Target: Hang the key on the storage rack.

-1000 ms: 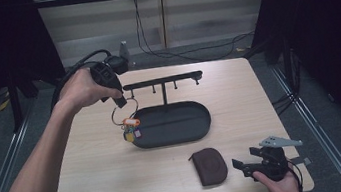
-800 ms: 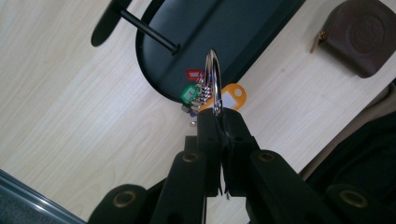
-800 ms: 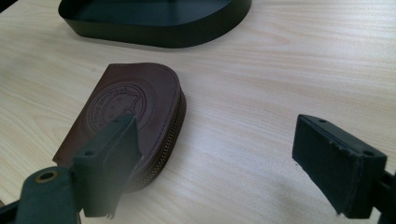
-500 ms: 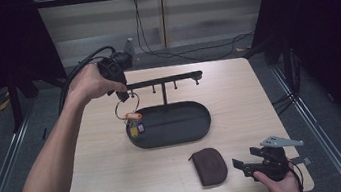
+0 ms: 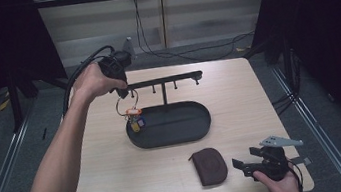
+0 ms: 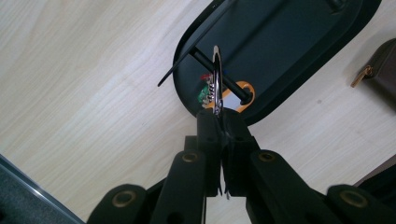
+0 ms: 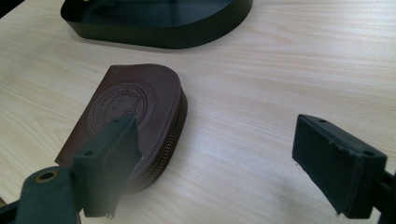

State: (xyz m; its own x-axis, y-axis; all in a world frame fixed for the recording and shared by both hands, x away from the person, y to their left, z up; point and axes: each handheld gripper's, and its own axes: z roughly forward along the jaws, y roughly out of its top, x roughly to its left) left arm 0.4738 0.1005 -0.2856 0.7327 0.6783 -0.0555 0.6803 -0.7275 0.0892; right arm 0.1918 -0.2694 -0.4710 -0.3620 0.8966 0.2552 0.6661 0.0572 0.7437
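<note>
A silver key ring (image 5: 126, 104) with orange, yellow and blue tags (image 5: 135, 120) hangs from my left gripper (image 5: 122, 93), which is shut on the ring's top edge. It hangs at the left end of the black hook rack (image 5: 164, 81), over the left rim of the oval black tray (image 5: 198, 128). In the left gripper view the ring (image 6: 215, 74) stands edge-on above my left gripper (image 6: 219, 116), and a black rack peg (image 6: 231, 86) crosses its loop. My right gripper (image 5: 242, 164) is open near the table's front edge, just right of a brown zip pouch (image 5: 208, 166).
The rack's post rises from the tray, with further pegs along the bar to the right. In the right gripper view the pouch (image 7: 130, 109) lies by the left finger of my right gripper (image 7: 215, 154), with the tray (image 7: 187, 39) beyond. Black cables trail behind the table.
My left hand has carried the key ring right and slightly down, up to the left end of the rack bar. The right gripper and pouch have stayed put.
</note>
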